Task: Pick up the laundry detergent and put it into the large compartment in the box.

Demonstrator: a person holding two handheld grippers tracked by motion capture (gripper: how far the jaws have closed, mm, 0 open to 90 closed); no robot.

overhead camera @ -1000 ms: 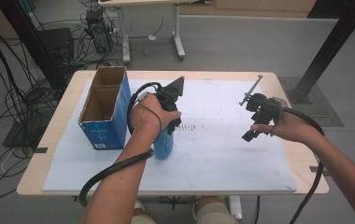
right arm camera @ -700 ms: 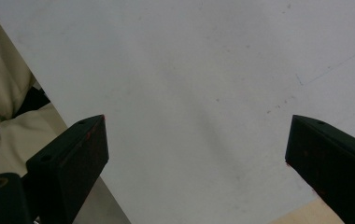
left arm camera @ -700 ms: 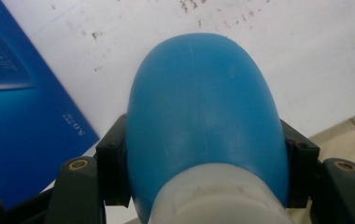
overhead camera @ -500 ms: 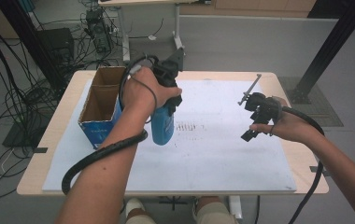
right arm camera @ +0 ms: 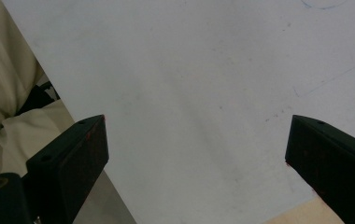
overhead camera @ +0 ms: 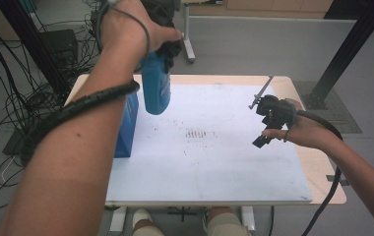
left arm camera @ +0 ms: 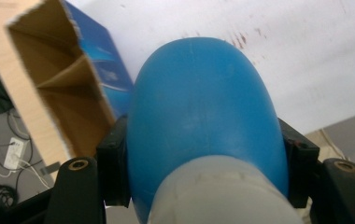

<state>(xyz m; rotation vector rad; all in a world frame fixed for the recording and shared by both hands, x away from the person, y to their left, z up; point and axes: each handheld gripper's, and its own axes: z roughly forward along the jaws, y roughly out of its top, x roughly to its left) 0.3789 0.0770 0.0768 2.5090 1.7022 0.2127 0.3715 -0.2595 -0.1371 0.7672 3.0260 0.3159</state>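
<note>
Blue bottle (overhead camera: 156, 88) hangs high above the table (overhead camera: 293, 84), clamped in my left claw (left arm camera: 203, 158), beside the open cardboard box (left arm camera: 59, 84). My right claw (right arm camera: 196, 154) waits open and empty. I judge next I must lower it into the box.

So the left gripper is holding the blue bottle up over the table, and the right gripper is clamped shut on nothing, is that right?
Not quite. The right gripper is open: the right gripper view shows its two jaws spread wide apart over the white table, with nothing between them. The rest holds: the left gripper grips the blue bottle above the table.
</note>
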